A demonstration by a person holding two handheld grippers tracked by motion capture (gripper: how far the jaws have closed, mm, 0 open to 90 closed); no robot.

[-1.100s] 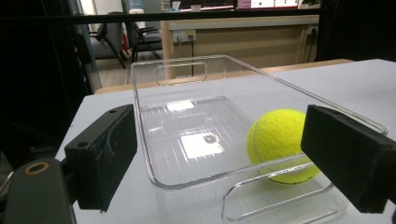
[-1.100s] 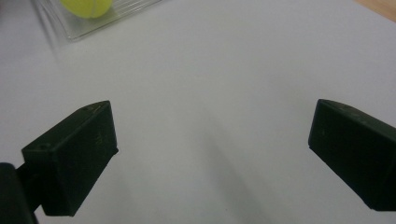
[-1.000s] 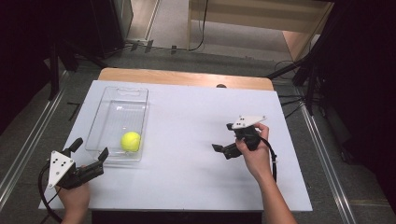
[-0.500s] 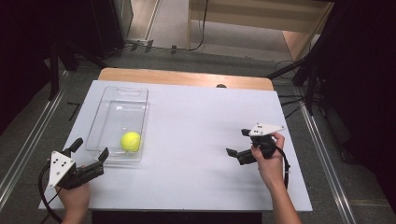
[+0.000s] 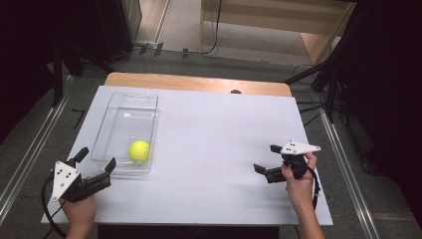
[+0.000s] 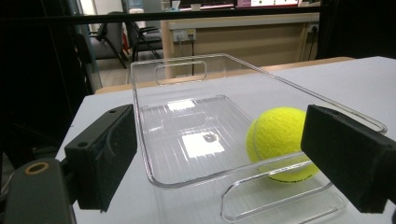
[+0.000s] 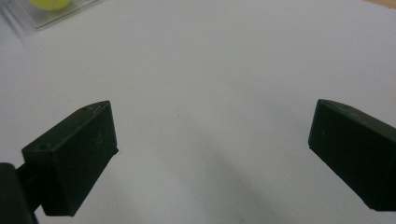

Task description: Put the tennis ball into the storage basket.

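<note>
Jaws of the left gripper (image 5: 96, 161) gape wide and empty, just before the near end of the clear tray (image 5: 149, 102). Inside the tray, ahead between them, sits the yellow ball (image 5: 139, 150). Well apart from it, the right gripper (image 5: 264, 160) is spread wide over bare table (image 5: 219, 134), holding nothing.

Bright overhead light on the white table (image 5: 214, 144), dark surroundings, glare on the clear tray (image 6: 196, 140).
</note>
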